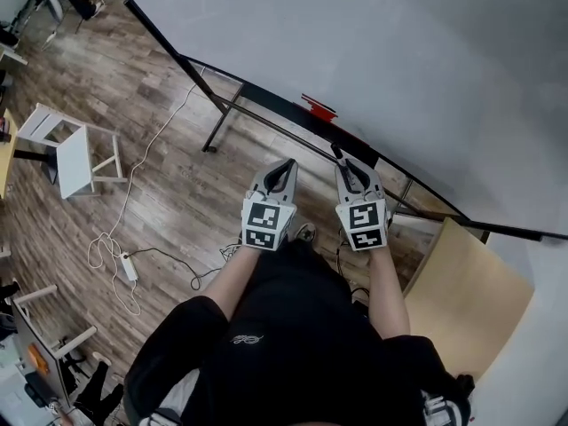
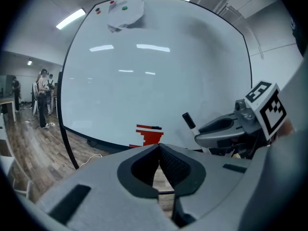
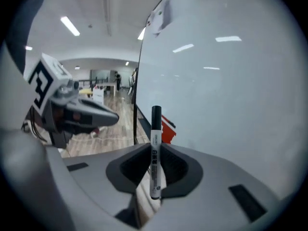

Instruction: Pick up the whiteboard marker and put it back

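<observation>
— White barrel, black cap: where is the marker (image 3: pixel 155 153)?
— Clamped between the right gripper's (image 3: pixel 154 146) jaws, cap poking out past the tips, whiteboard (image 3: pixel 226 81) close ahead.
— And the left gripper (image 2: pixel 159 149)?
— Jaws pressed together on nothing. It sits beside the right one, a red block (image 2: pixel 150 134) ahead.

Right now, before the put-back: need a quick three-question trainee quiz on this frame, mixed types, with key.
1. Multiple choice: what sits between the jaws of the right gripper? A) an eraser B) the whiteboard marker C) nothing
2. True or false: the left gripper has its jaws together with nothing between them.
3. Short answer: what colour is the object at the lower edge of the whiteboard?
Key: 1 B; 2 true; 3 red.
</observation>
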The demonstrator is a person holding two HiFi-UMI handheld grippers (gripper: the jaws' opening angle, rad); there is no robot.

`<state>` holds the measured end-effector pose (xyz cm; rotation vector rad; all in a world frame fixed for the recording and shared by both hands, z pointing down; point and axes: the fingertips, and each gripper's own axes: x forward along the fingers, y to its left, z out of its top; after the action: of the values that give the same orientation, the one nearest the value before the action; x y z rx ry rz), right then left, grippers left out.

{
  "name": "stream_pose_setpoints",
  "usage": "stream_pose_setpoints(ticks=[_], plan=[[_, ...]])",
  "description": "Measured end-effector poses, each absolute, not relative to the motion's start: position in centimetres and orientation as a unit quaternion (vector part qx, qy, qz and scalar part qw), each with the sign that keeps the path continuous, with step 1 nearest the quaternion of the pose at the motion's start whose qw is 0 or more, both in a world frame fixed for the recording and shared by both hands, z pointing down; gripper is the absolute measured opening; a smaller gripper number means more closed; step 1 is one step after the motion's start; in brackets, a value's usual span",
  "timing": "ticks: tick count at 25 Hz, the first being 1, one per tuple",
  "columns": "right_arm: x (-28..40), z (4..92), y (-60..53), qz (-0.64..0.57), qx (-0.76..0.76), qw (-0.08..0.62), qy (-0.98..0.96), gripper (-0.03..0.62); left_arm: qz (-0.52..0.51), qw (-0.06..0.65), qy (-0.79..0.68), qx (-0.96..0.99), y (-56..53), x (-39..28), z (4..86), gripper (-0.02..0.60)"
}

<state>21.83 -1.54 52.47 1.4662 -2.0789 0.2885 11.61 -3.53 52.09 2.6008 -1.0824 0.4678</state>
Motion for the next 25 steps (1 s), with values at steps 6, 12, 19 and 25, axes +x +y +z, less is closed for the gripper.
stream_pose_setpoints(ticks=[6,12,19,25], plan=[[23.9,44.1,1.7,0.095,0.611,0.107,-0.779,0.049,0.124,0.115,-0.387,0.907,-2.1,12.8,47.7,0.006],[24.2,40.7,4.9,0.063,0.638,0.04,-0.766,0.049,0.094,0.087,-0.39,0.912,-0.3,12.7,43.2,0.006],[22.6,39.1,7.6,0.042,0.644,0.017,-0.764,0.049,0.083,0.062,-0.383,0.918,2.3,11.7,41.1,0.006],[19.3,38.3,8.8,0.033,0.641,0.013,-0.767,0.049,0.075,0.069,-0.388,0.916,3.9,8.3,40.6,0.006]])
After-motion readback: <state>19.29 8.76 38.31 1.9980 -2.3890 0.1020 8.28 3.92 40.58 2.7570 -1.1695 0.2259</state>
